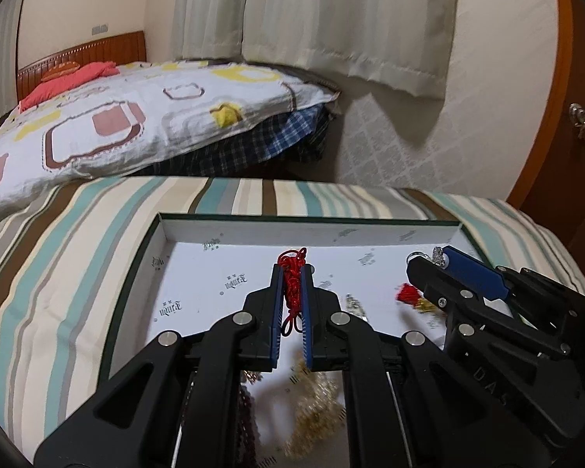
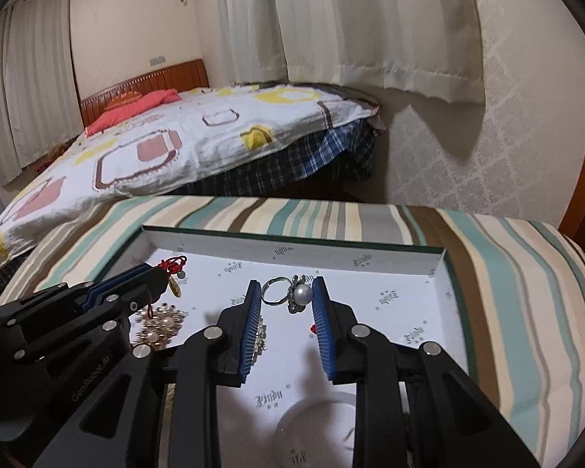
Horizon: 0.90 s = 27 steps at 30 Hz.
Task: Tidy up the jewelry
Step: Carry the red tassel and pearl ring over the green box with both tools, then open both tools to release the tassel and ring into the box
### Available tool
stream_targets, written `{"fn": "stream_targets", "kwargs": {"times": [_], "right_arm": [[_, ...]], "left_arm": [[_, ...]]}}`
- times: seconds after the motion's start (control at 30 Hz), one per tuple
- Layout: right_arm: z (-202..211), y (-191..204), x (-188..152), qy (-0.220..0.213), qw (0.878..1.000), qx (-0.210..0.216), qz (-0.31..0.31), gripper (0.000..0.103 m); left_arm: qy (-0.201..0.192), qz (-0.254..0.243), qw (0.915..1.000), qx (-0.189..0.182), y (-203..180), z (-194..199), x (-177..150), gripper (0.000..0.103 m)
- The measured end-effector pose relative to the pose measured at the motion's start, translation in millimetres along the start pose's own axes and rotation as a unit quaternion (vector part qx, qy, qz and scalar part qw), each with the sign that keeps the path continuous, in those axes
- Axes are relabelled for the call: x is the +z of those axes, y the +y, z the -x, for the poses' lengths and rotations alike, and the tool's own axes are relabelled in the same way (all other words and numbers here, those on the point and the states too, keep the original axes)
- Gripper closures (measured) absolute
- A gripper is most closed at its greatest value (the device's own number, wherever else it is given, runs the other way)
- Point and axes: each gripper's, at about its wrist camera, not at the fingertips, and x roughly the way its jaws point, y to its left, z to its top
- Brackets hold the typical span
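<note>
Everything is placed against one landmark, the shallow white-lined box (image 2: 442,269) set on the striped cloth (image 2: 526,273). Toward the box's left side, the left gripper (image 1: 292,284) is seen with its fingers pressed onto the red knotted cord (image 1: 291,280); the knot is held just clear of the fingertips, above the box floor, and in the right wrist view a gold pendant (image 2: 174,288) and a small green bead (image 2: 181,275) are seen hanging beside it. The cord is judged light, soft and limp; it is best pinched at the knot itself, since the dangling parts are likely to swing and snag. On the floor just below that gripper a gold and pearl brooch (image 2: 158,325) is laid; it is judged stiff but delicate, and is better taken by its rim than by its pearls. Near the box's middle the right gripper (image 2: 286,296) is held with its fingers spread, nothing between the pads; just ahead of them, on the floor, a silver ring (image 2: 273,291) and a pearl ring (image 2: 302,294) lie touching. Both are judged small, hard and slippery; the bands are the likelier hold. A red tassel (image 1: 407,294) is seen on the floor below the right gripper. The right part of the box holds no jewelry that can be seen.
</note>
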Motion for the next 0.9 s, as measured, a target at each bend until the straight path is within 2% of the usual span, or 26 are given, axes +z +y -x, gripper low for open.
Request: {"fn": "stream_targets", "kwargs": {"times": [0.2,0.4,0.9], "right_arm": [[-20,-1,2,0.024,1.000,-0.004,-0.004,0.075],[-29,0,4,0.053,0.999,-0.012,-0.003,0.075],[-35,-2,4,0.078,0.997,-0.019,-0.010,0.074]], "left_arm": [[0.030,0.006,0.9995,0.010,4,-23,1,0.094],[0.045,0.002,0.9989,0.013,3,-28,3,0.094],[0.075,0.000,0.9968,0.026,2,-38,4,0.093]]}}
